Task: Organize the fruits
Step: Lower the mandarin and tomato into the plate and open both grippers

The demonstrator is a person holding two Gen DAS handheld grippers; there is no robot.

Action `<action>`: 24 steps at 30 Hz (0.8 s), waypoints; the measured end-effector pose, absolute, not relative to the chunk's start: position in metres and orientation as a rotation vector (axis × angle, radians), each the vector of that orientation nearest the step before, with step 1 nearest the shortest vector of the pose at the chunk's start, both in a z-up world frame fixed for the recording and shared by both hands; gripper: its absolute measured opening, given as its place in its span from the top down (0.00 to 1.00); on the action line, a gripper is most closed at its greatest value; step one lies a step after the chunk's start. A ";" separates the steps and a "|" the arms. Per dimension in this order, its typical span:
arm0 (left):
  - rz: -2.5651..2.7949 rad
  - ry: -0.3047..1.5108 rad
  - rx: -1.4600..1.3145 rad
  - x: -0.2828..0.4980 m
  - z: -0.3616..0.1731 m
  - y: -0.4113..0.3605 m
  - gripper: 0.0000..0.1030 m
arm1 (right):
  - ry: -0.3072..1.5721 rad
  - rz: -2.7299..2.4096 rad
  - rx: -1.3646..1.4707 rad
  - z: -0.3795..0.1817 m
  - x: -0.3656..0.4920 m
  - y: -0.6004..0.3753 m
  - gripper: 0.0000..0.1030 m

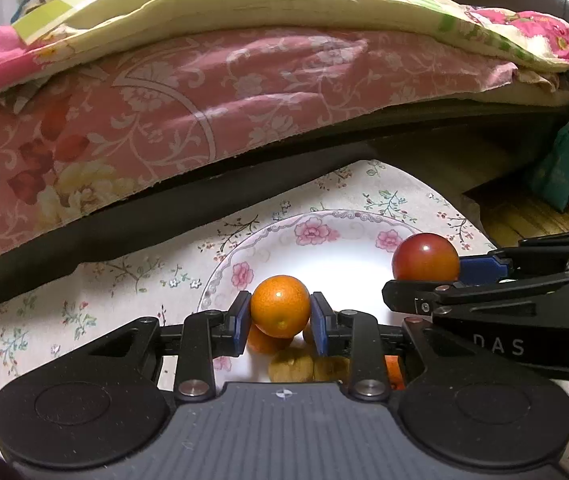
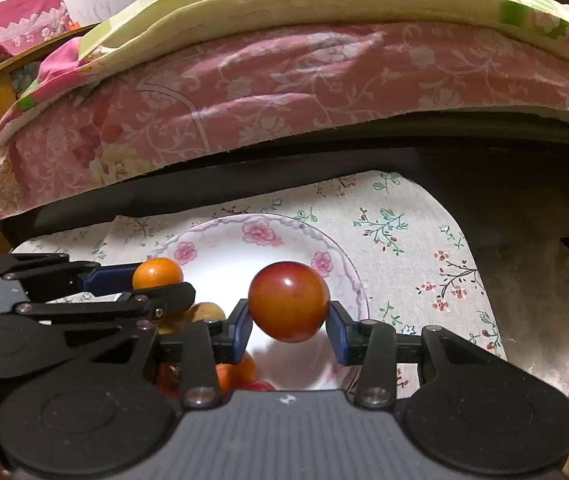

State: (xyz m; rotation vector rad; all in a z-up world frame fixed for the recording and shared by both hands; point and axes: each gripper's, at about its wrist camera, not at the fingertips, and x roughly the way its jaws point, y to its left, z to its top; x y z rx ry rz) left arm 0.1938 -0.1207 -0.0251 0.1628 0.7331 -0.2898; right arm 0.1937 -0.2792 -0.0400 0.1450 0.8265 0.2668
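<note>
Holding fruit over the floral plate: left gripper clamps a small orange at center frame, right gripper clamps a reddish tomato, more fruit piled at the plate's lower edge.

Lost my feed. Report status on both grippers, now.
Left gripper shut on orange fruit. Right gripper shut on red fruit. Both over plate, more fruit piled beneath. Nothing blocking.
</note>
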 end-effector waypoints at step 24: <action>-0.255 0.755 0.151 0.202 -0.028 -0.117 0.46 | 0.833 0.271 0.175 -0.043 0.198 -0.283 0.59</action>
